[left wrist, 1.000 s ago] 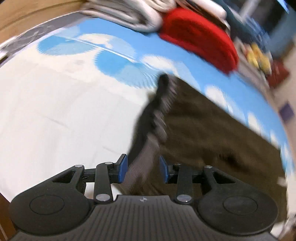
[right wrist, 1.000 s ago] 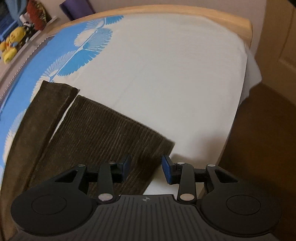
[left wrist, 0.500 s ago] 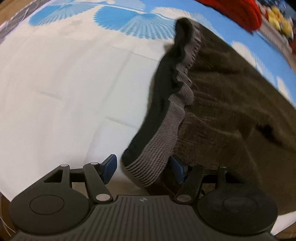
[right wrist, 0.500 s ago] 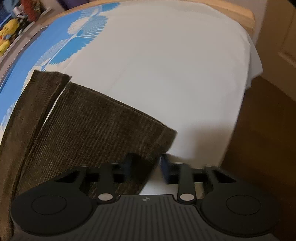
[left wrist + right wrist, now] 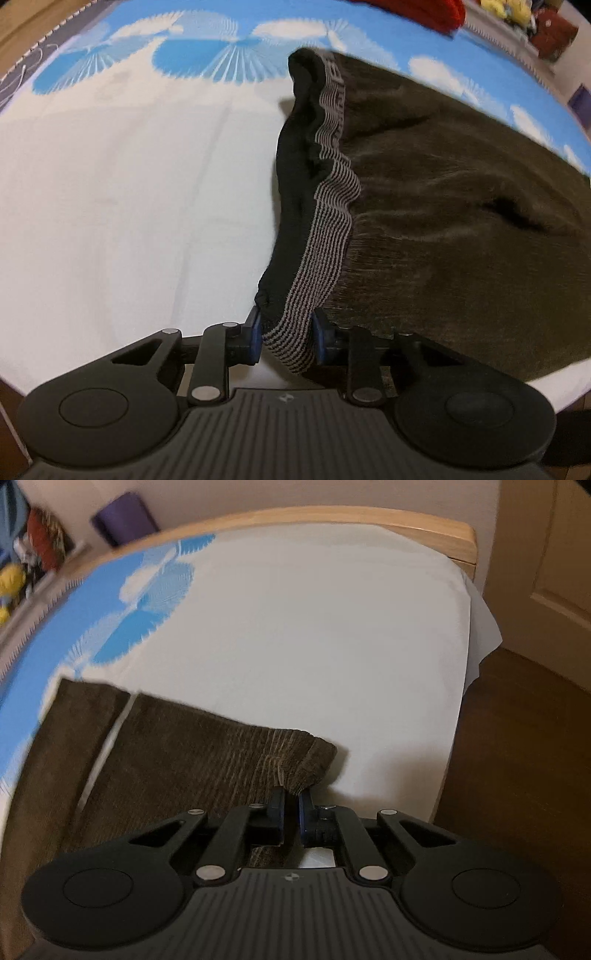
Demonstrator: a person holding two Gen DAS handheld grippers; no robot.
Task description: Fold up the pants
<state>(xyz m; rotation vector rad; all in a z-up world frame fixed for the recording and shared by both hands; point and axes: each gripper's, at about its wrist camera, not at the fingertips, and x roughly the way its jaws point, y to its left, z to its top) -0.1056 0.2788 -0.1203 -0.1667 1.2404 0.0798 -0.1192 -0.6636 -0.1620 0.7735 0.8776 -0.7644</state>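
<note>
Gripping the pants [image 5: 461, 206] — left gripper [image 5: 286, 338] jaws clamped on waistband [image 5: 325, 221]; right gripper [image 5: 291, 814] on hem corner [image 5: 306, 768].

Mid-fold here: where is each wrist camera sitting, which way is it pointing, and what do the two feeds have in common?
Left wrist: sits behind the left gripper, looks along its fingers at the waistband pinched between them, toward the red item beyond.
Right wrist: sits behind the right gripper, looks over the leg cuff it clamps, toward the wooden bed frame and door.
Shared: the brown pants and the blue-and-white sheet; no hands or arms show.
</note>
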